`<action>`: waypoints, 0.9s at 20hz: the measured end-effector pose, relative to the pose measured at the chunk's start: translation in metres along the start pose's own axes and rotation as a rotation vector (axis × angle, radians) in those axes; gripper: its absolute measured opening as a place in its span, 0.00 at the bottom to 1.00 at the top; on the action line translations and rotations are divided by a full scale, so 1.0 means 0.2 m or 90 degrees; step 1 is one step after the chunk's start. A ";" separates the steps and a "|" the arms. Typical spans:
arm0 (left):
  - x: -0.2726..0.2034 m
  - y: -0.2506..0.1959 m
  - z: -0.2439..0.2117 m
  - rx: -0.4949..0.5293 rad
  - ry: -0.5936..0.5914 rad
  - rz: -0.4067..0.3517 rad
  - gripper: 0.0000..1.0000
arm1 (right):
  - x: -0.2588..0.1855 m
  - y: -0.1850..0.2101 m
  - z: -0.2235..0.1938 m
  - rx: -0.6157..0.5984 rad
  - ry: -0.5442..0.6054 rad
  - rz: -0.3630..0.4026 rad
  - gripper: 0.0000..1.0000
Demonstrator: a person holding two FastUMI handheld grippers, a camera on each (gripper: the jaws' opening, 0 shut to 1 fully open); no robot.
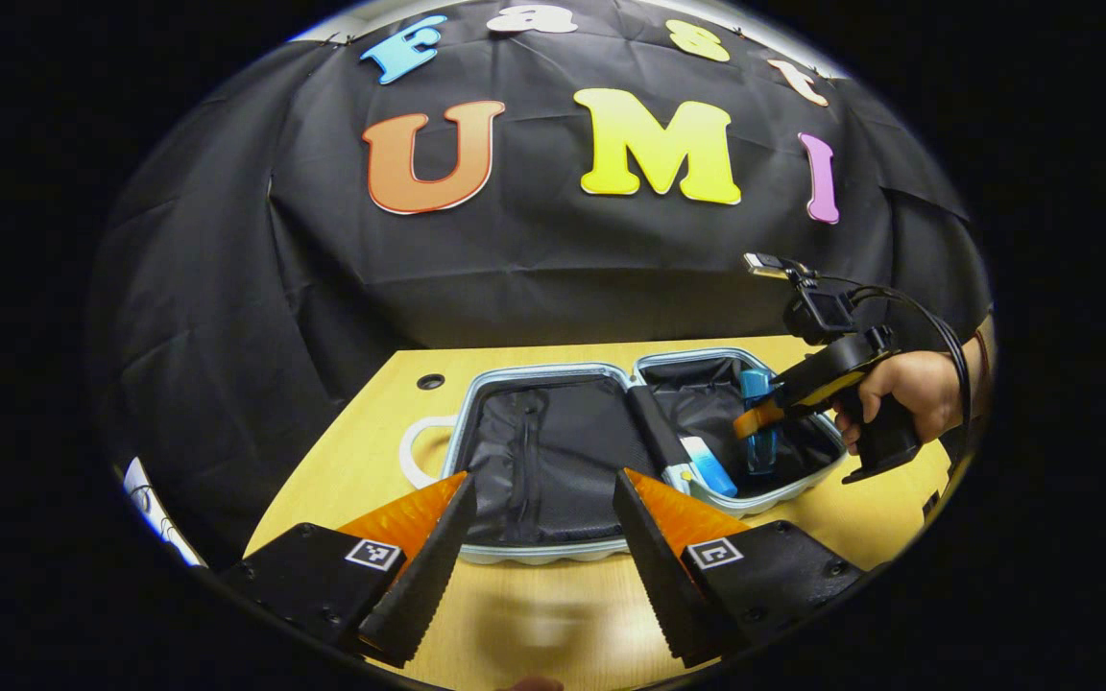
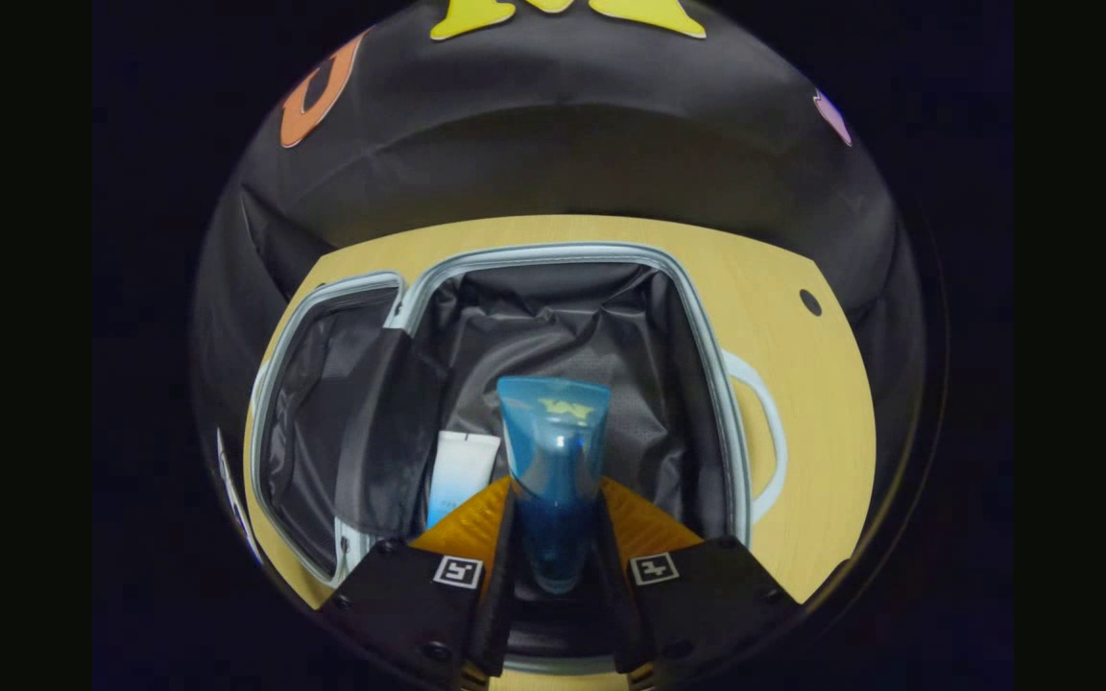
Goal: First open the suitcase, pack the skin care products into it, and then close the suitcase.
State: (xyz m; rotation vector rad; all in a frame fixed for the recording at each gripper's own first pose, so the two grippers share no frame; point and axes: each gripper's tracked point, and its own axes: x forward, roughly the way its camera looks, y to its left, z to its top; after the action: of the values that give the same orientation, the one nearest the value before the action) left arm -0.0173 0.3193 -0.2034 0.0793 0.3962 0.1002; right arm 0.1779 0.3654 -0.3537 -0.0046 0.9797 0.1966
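So the suitcase [image 1: 553, 461] is lying wide open and flat on the wooden counter [image 1: 534, 624], both halves lined in black fabric with a pale blue rim around them. In the right gripper view the blue tube [image 2: 553, 470] is pinched between the right gripper [image 2: 553, 552] fingers, both pressing on its lower part, wide crimped end pointing away from the camera. It hangs over the suitcase half that has the white handle on its outer edge; can't really tell if it's touching the lining. Just beside it, on the hinge side of that same half, a white tube [image 2: 460, 470] with a bluish end lies on the lining.

From the left gripper view you can see the same thing from across: a hand [image 1: 908, 393] holding the right gripper [image 1: 755, 419] over the far half, blue tube [image 1: 757, 422] in its orange fingers, white tube [image 1: 709, 465] nearby.

The left gripper [image 1: 543, 557] sits at the near edge of the suitcase, above the counter, fingers spread well apart and gripping nothing.
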 end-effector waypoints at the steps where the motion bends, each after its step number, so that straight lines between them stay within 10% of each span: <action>1: 0.01 0.01 0.00 -0.002 0.003 -0.003 0.92 | 0.03 -0.01 -0.02 0.013 0.016 -0.003 0.39; 14: 0.15 0.14 0.09 -0.014 -0.012 0.014 0.92 | 0.07 -0.03 -0.09 0.041 0.044 -0.015 0.40; 18: 0.22 0.26 0.14 -0.060 -0.025 0.029 0.92 | -0.01 -0.07 -0.10 0.043 0.036 -0.016 0.61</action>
State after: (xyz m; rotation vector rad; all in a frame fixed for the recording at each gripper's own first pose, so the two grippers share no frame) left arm 0.0290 0.3743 -0.1901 -0.0030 0.3496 0.1612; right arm 0.1638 0.3499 -0.3646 0.0394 1.0422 0.1406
